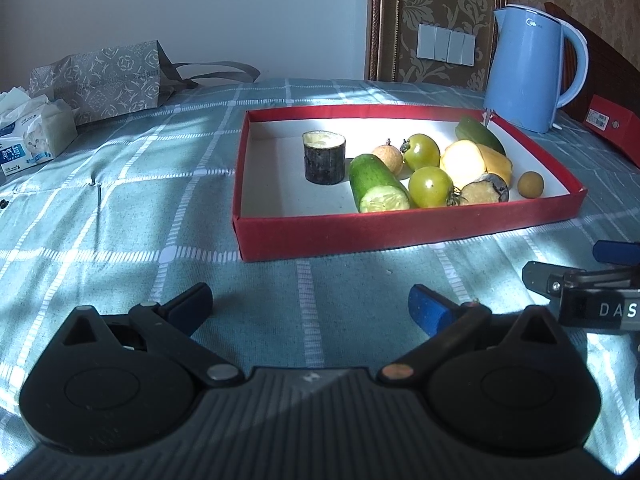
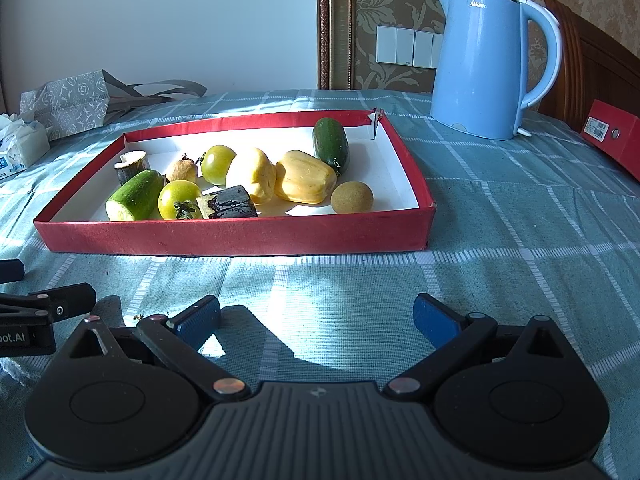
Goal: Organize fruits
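A shallow red box (image 1: pixel 400 230) (image 2: pixel 224 236) lies on the checked cloth and holds all the produce. Inside are a cut cucumber half (image 1: pixel 376 182) (image 2: pixel 134 194), a whole cucumber (image 1: pixel 478 134) (image 2: pixel 331 144), two green tomatoes (image 1: pixel 430 186) (image 2: pixel 178 198), two yellow pieces (image 1: pixel 464 162) (image 2: pixel 304 176), a dark sugarcane stub standing upright (image 1: pixel 324 158) (image 2: pixel 132 166), another lying down (image 1: pixel 486 190) (image 2: pixel 228 202), and small brown round fruits (image 1: pixel 530 184) (image 2: pixel 352 197). My left gripper (image 1: pixel 310 306) and right gripper (image 2: pixel 316 316) both hover open and empty before the box's near wall.
A blue electric kettle (image 1: pixel 528 68) (image 2: pixel 484 64) stands behind the box's right corner. A red carton (image 1: pixel 612 120) (image 2: pixel 608 132) lies at the far right. A patterned bag (image 1: pixel 100 80) (image 2: pixel 68 100) and a tissue pack (image 1: pixel 32 136) sit far left.
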Demonstrator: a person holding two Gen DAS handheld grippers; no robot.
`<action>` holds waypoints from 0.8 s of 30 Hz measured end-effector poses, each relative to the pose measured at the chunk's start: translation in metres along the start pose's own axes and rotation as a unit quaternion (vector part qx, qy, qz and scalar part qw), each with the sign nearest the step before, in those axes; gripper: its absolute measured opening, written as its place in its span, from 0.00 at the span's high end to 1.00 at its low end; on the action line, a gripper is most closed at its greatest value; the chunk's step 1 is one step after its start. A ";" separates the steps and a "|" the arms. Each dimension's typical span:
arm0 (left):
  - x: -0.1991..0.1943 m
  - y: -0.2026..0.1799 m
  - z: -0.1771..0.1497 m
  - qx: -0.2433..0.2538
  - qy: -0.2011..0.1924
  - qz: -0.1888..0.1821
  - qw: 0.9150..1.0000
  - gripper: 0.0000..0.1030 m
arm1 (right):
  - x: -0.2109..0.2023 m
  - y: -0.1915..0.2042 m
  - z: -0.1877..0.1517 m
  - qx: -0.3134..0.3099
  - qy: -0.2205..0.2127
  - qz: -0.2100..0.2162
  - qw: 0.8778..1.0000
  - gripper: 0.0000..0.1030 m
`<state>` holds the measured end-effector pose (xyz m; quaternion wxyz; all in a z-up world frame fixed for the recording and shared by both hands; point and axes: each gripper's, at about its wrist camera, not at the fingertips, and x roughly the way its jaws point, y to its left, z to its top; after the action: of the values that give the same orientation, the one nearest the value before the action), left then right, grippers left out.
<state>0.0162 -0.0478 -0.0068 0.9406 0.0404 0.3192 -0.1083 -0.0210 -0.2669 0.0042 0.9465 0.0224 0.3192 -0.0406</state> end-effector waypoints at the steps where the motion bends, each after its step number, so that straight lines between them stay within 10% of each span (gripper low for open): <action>1: 0.000 0.000 0.000 0.000 -0.001 0.000 1.000 0.00 | 0.000 0.000 0.000 0.000 0.000 0.000 1.000 0.00; 24: 0.001 0.000 0.000 0.001 0.002 0.003 1.000 0.00 | 0.000 0.000 0.000 0.000 0.000 0.000 1.000 0.00</action>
<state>0.0171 -0.0485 -0.0073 0.9403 0.0424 0.3208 -0.1056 -0.0210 -0.2669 0.0042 0.9466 0.0224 0.3191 -0.0406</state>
